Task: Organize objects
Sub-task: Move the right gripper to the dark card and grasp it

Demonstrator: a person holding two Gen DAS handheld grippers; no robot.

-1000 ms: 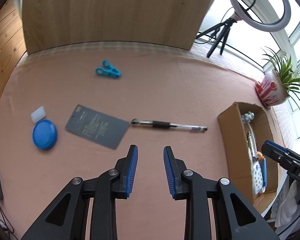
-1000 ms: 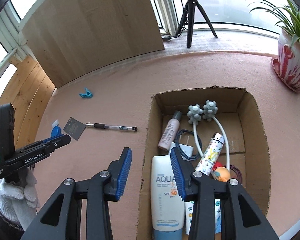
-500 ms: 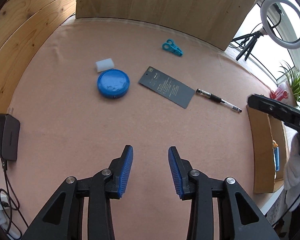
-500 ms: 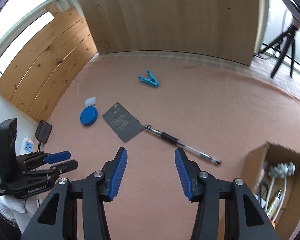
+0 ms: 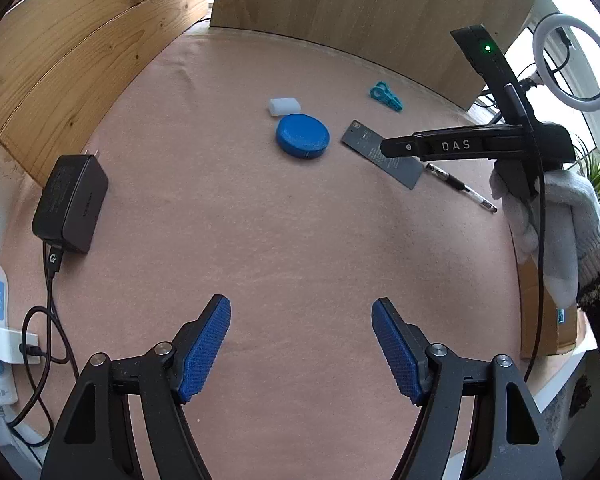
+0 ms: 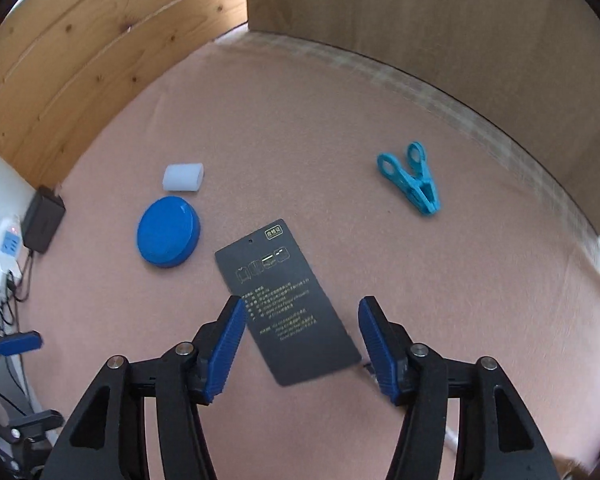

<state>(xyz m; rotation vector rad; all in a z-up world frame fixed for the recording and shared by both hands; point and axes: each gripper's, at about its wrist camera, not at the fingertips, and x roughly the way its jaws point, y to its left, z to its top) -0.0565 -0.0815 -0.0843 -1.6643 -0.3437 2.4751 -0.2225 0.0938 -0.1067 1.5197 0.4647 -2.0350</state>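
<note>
Card (image 6: 286, 302): your right gripper (image 6: 302, 346) has swung from the cardboard box to hover over it, jaws wide and empty; left gripper (image 5: 302, 350) has opened wide, holding nothing.

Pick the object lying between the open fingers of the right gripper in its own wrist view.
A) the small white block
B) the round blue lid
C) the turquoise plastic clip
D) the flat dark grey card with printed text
D: the flat dark grey card with printed text lies on the table between the right gripper's open jaws.

Beside the one dark card (image 6: 286, 302) lay one blue lid (image 6: 168, 237), one white eraser (image 6: 183, 177), one clothespin (image 6: 411, 184), one pen (image 5: 460, 190) and one charger (image 5: 71, 203).
</note>
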